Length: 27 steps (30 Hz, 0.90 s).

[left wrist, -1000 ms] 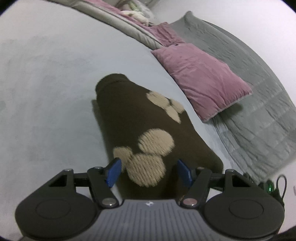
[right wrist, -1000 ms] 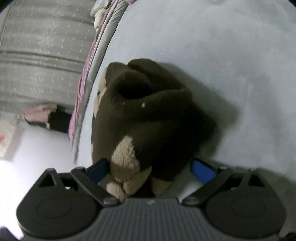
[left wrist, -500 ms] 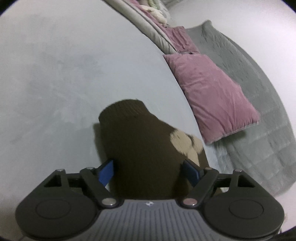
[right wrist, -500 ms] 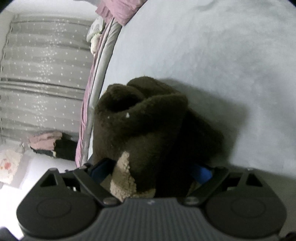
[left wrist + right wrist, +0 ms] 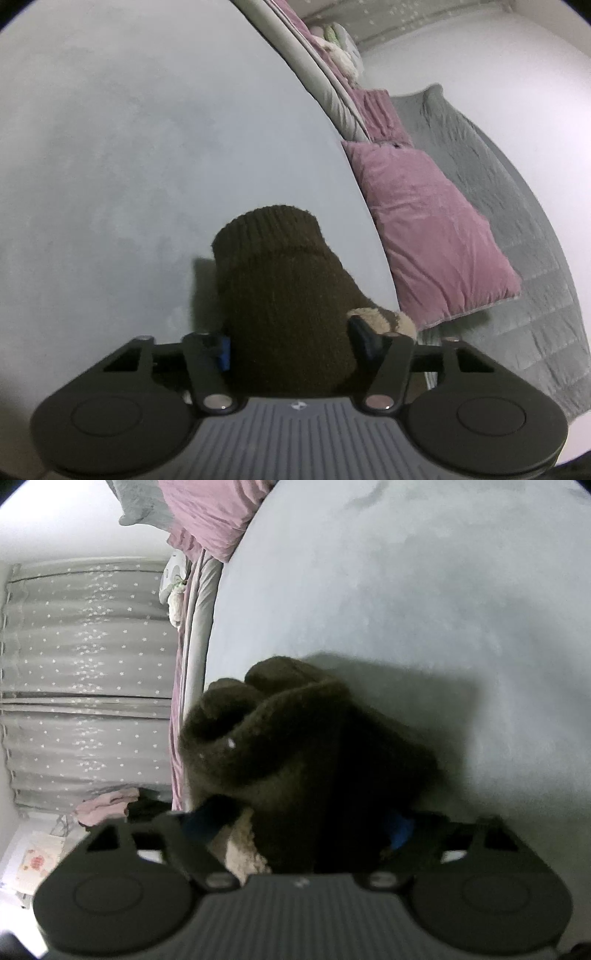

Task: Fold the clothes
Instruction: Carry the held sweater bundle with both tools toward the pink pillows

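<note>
The sweater [image 5: 284, 295] is dark brown knit with cream fuzzy patches, bunched into a thick folded bundle on my pale bed sheet. Its ribbed hem points away from my left side; from my right [image 5: 295, 760] I see rolled, layered folds.

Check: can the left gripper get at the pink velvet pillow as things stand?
Probably not right away. The left gripper has the bunched dark brown knit sweater filling the space between its blue fingertips, so it would need to let go first. The pink velvet pillow itself lies uncovered to the right.
</note>
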Available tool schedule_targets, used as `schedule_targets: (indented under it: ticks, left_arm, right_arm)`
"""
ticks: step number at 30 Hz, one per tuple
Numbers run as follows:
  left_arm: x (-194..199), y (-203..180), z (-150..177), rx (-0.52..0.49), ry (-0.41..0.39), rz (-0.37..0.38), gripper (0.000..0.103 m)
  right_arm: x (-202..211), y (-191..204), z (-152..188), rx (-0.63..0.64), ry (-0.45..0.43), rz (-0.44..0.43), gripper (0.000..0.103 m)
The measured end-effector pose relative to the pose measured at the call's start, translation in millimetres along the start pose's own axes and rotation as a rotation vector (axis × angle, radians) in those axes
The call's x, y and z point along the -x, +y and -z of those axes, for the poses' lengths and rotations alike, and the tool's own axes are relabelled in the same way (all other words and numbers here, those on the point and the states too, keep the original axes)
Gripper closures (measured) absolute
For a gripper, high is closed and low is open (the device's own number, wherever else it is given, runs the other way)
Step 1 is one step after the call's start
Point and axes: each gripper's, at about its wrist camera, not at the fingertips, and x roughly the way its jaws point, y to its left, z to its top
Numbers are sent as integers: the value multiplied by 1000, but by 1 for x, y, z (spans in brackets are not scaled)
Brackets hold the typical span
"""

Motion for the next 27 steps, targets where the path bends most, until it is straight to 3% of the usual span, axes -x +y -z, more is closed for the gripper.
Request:
schedule_targets:
  ticks: [3,6,12,17,27]
  left_arm:
    - [2,-2,3,21,-28,14,66]
    - [8,-8,4,50,-46,60,75]
    - [5,-45,5,33,-57,124,77]
    - [-16,-83,11,-4,-47,175,77]
    - [-96,-148,37,-9,14,260,77]
  right_arm:
    - [7,6,-2,35,-14,-16,58]
    - [15,13,-3,73,-28,-33,64]
    - [38,32,-18,132,-82,-82,67]
    - [64,32,-51,123,-135,-119,67]
    - [127,24,-140,191,-256,-144,67]
